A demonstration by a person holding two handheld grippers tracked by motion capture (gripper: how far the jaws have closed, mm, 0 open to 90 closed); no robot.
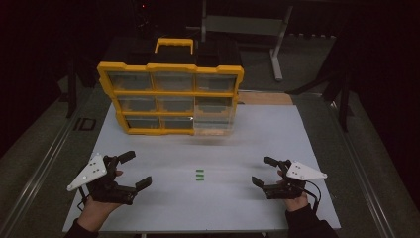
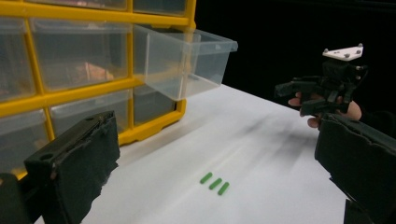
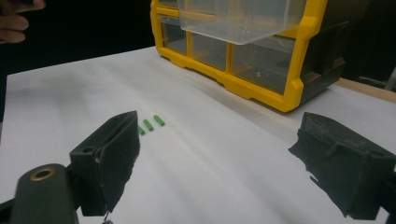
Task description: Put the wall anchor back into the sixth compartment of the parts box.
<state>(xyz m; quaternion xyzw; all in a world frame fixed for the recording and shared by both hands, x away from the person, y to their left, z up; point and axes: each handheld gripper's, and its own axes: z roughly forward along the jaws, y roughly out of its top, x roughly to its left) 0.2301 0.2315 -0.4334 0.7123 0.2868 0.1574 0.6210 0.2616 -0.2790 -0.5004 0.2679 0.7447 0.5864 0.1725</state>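
Both hands are parked low on the white table [image 1: 148,208], and both tools are spread wide with nothing between the jaws: the left gripper [image 1: 130,171] sits at the near left, the right gripper [image 1: 263,171] at the near right. Midway between them, a little ahead of each, lie the three small green pegs [image 1: 199,175], side by side in a tight row, just apart from one another. Beyond them stands the yellow drawer organizer [image 1: 171,92], upright, with one clear drawer [image 2: 187,60] pulled out and jutting toward the pegs. From the right gripper view the pegs sit ahead and to the left of its jaws, well short of the cabinet. The sensible play, I'd say, is one peg at a time: bring one gripper in over the outermost peg, line the jaws across its short width, and close gently so it doesn't roll or knock its neighbours. The pegs are tiny and round, so a low, square approach matters, then lift clear and drop it over the open drawer.
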